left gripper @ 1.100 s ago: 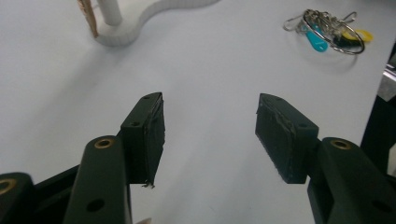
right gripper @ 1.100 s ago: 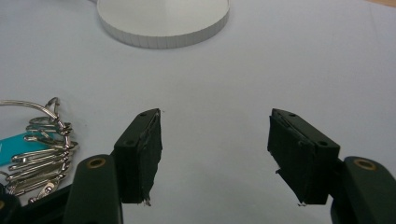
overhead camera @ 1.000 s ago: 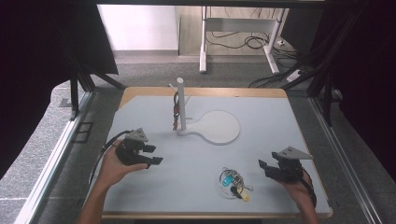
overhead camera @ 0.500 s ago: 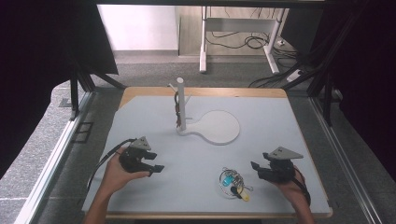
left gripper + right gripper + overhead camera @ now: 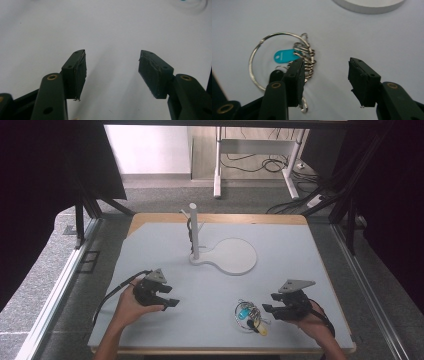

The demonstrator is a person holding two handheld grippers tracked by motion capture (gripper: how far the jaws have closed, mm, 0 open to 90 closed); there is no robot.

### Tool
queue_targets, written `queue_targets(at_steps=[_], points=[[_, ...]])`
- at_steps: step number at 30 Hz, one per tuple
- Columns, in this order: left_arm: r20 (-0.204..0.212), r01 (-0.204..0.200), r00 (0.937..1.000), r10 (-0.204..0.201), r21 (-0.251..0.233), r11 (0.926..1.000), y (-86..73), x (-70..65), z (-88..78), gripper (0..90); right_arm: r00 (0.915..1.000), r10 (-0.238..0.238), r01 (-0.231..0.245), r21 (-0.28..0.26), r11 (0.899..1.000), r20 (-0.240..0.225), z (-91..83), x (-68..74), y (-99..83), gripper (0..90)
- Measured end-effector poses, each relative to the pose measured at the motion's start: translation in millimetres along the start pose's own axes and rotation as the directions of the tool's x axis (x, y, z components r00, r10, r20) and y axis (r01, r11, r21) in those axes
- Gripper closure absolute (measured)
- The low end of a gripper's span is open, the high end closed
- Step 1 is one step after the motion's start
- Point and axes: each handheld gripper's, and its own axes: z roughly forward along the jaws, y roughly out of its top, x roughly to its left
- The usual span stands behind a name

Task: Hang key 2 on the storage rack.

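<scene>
My right fingers [image 5: 324, 82] stand apart with nothing pinched between them; they have just been narrowing, and one pad sits over the edge of the key bunch [image 5: 287, 65] while the other hangs above bare surface. My left fingers [image 5: 112, 72] are released too, spread over plain worktop with nothing between them.

The key bunch [image 5: 248, 312] lies flat on the worktop [image 5: 300, 250] at about five o'clock, just beside my right gripper [image 5: 272, 309] and well apart from my left gripper [image 5: 170, 301] at eight o'clock. It is one large thin silver ring carrying a cluster of smaller silver rings, a teal oval tag with a hole at one end, a dark fob, and in the high view a yellow piece at its near edge.

The worktop is pale blue-grey with a wooden rim. Near its centre stands a white stand [image 5: 195, 232], a post on a round flat base. Beyond, at twelve o'clock, the floor [image 5: 165, 195] is grey, with desk legs [image 5: 218, 165] and loose cables [image 5: 255, 162]; black curtains [image 5: 45, 170] hang at both sides.
</scene>
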Motion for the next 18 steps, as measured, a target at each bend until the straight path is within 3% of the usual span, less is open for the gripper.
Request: queue_targets(at_steps=[2,4,6,10,18], points=[[0.005,0.02,0.9998,-0.02,-0.009,0.9998,-4.2,3.7,2.2,39.7,0.9997,-0.008,0.009,0.027,1.0,-0.024,0.2,3.6,4.2,49.5],[-0.014,0.016,0.9998,-0.016,0.005,0.9999,-8.0,6.2,4.9,39.9,0.9985,-0.02,0.023,0.057,0.998,-0.051,3.5,8.1,8.9,50.8],[0.013,0.044,0.999,-0.043,-0.018,0.9989,-11.3,7.8,6.7,39.8,0.9967,-0.033,0.039,0.08,0.996,-0.073,6.6,13.1,12.6,52.2],[-0.01,0.035,0.9994,-0.034,0.013,0.9993,-14.3,8.9,10.0,39.9,0.9906,-0.055,0.071,0.129,0.989,-0.126,13.9,26.4,20.8,55.3],[-0.007,0.027,0.9996,-0.027,0.009,0.9996,-17.6,2.1,9.0,39.5,0.9742,-0.085,0.13,0.213,0.968,-0.209,25.8,52.3,35.4,59.2]])
